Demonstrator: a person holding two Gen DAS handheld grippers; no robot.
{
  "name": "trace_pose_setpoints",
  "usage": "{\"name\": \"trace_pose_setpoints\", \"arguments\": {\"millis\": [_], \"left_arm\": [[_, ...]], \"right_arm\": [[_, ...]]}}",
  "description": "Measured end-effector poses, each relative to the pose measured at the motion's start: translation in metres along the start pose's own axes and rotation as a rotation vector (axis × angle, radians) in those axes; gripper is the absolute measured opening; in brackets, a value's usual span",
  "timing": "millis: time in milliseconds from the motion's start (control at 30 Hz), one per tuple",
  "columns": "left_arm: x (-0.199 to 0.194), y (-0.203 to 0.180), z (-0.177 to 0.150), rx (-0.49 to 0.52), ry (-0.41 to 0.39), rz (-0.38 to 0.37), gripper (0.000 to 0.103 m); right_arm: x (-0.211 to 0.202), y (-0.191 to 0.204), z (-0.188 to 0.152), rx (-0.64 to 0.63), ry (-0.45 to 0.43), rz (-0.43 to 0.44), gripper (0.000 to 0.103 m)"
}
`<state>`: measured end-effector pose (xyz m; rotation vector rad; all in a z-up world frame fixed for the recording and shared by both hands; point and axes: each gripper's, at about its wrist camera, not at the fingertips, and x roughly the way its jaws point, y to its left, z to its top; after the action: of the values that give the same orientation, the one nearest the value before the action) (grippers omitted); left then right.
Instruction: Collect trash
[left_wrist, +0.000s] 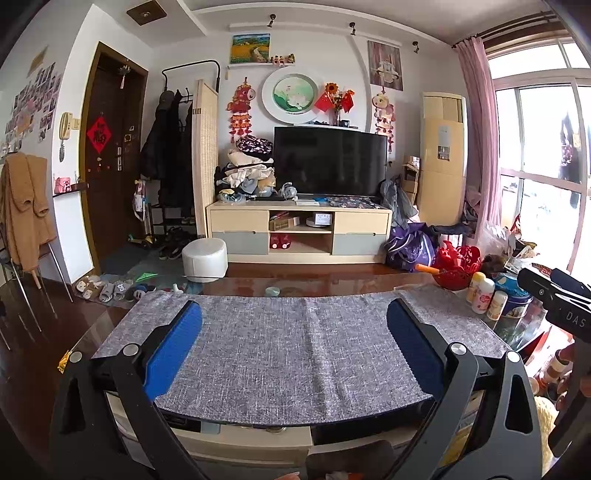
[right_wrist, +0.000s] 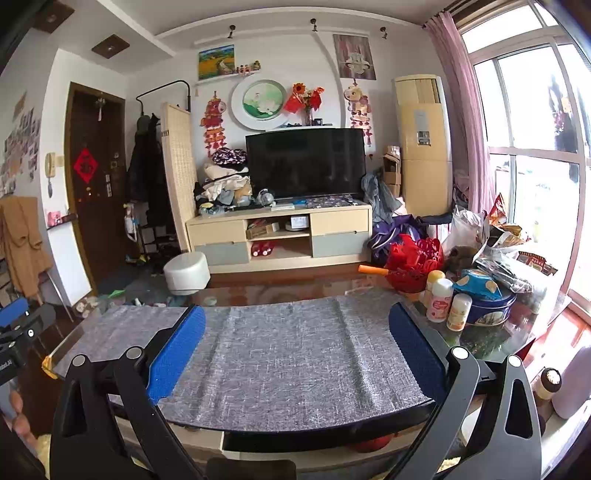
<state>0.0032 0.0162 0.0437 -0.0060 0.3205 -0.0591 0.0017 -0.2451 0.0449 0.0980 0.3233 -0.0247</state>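
My left gripper (left_wrist: 294, 317) is open and empty, its blue pads spread wide above a grey woven mat (left_wrist: 288, 347) on a glass table. My right gripper (right_wrist: 296, 321) is also open and empty above the same mat (right_wrist: 288, 358). The right gripper's body shows at the right edge of the left wrist view (left_wrist: 561, 299); the left gripper's blue pad shows at the left edge of the right wrist view (right_wrist: 13, 312). A small yellow wrapper (left_wrist: 63, 360) lies at the table's left corner; it also shows in the right wrist view (right_wrist: 48, 365). Crumpled plastic bags and snack packets (right_wrist: 495, 243) pile at the table's right.
Three small bottles (right_wrist: 445, 301), a blue round tin (right_wrist: 487, 304) and a red basket (right_wrist: 413, 264) stand at the table's right. A small round lid (left_wrist: 273, 291) lies beyond the mat. A white stool (left_wrist: 205, 258), shoes (left_wrist: 110, 290), a TV cabinet (left_wrist: 299, 232) stand beyond.
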Motion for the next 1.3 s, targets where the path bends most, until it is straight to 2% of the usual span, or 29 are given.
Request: {"name": "trace_pose_setpoints", "arguments": {"millis": [1300], "left_arm": [[-0.0082,-0.0042,0.0081,0.003,-0.019,-0.005,0.095]], "right_arm": [[-0.0059,0.0063,0.0039,0.021,0.007,0.019,0.100]]}}
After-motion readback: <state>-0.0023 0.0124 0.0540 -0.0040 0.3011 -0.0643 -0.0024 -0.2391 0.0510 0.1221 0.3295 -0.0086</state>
